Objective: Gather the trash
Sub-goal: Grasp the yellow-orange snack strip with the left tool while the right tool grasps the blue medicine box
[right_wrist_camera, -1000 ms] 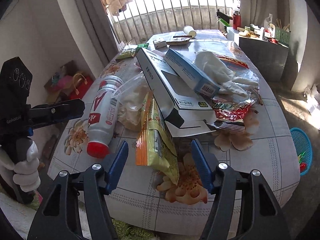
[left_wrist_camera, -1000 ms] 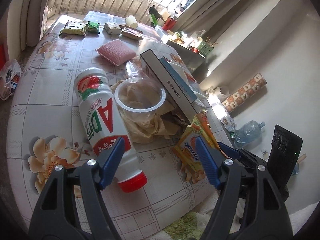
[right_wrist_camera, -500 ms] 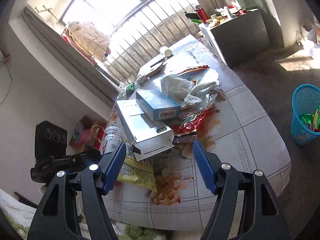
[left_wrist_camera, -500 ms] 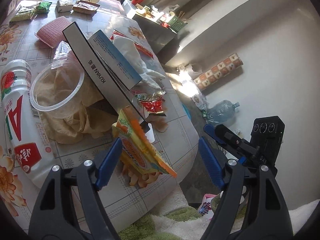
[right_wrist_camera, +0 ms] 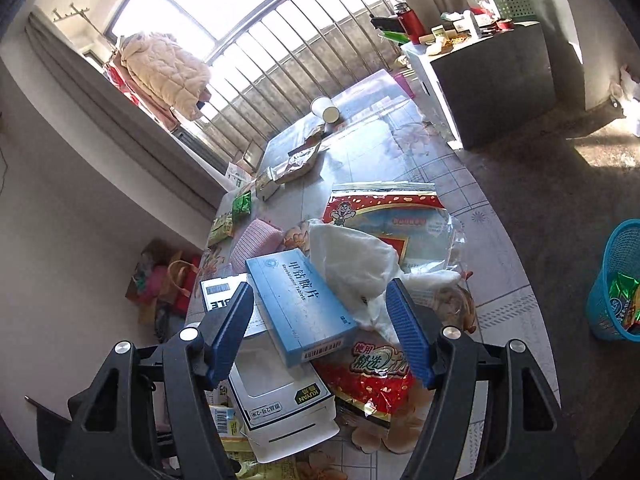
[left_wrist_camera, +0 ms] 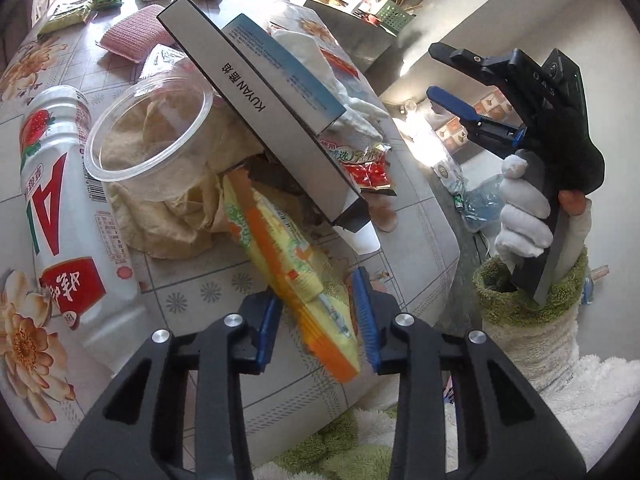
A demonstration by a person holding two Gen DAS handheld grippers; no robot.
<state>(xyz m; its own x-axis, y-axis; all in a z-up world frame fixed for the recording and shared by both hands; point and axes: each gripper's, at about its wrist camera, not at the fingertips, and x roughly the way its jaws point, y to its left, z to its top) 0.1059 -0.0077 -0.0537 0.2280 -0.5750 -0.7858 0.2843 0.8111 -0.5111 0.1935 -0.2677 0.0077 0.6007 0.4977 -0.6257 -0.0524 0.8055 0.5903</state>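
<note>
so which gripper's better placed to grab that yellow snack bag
Left. The left gripper already straddles the yellow snack bag, jaws narrowed around it. The right gripper hangs open above the blue box.

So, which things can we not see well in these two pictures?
- Yellow snack bag, left wrist view: its upper end is hidden under the white KUYAN box.
- Blue basket, right wrist view: cut off by the edge.
- Left gripper: whether its pads touch the bag is unclear.
</note>
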